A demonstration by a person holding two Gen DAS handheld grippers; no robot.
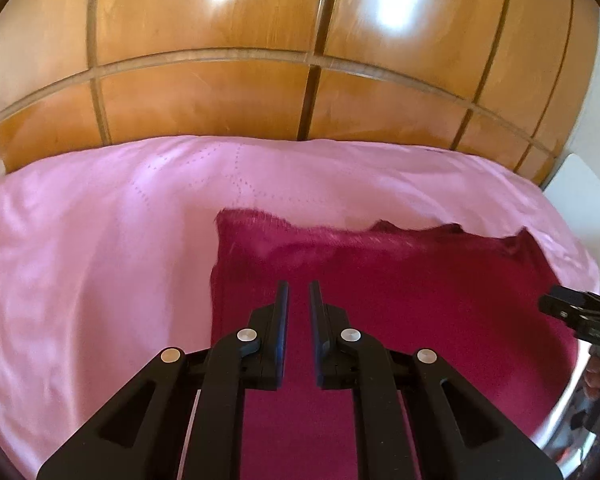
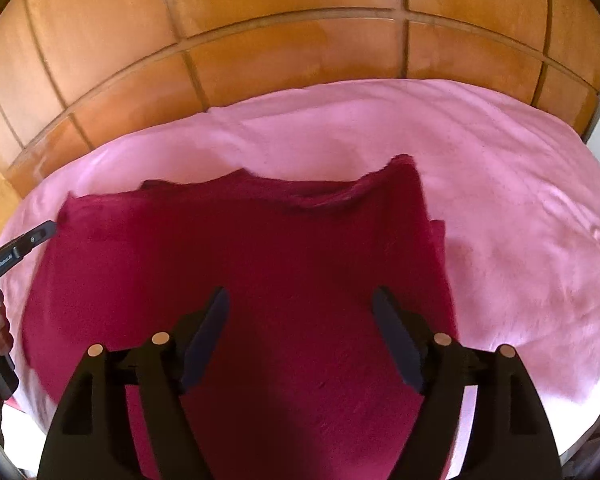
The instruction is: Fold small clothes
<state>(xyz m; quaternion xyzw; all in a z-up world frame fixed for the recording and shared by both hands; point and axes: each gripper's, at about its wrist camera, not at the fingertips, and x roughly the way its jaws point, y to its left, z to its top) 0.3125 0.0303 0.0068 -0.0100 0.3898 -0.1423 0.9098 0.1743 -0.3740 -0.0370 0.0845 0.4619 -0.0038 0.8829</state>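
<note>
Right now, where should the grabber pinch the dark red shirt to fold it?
Probably the far right corner of the dark red garment. It lifts a little off the pink sheet, so a finger could slip under. The right gripper is open and nearest, hanging over the cloth; come at the corner from the right side.

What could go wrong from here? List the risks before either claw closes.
1. The left claw is only narrowly open over flat magenta garment; it may miss the cloth or pinch the pink sheet too.
2. The garment's far edge is rumpled, so a fold may come out uneven.
</note>
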